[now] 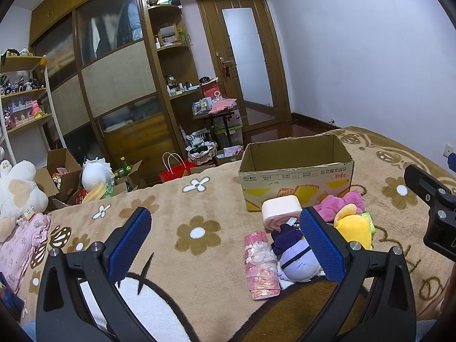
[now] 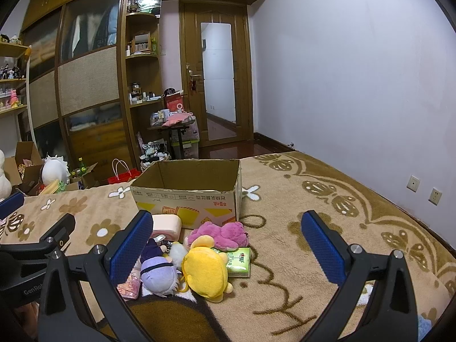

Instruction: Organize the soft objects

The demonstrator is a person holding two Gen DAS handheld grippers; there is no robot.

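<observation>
We should bring the right gripper (image 2: 226, 245), spread wide and empty, down squarely over the yellow plush (image 2: 206, 270) and pinch its body, not the loop. It lies near us, just left of centre between the fingers, before the cardboard box (image 2: 185, 199); the left gripper (image 1: 225, 242) is equally wide and empty.

A tan blanket (image 2: 285, 228) with brown-and-white flowers carries a brown cardboard box (image 2: 188, 193) printed yellow, a yellow plush (image 2: 205, 270), a pink plush (image 2: 219, 233) and a lilac plush (image 2: 156, 276).
</observation>
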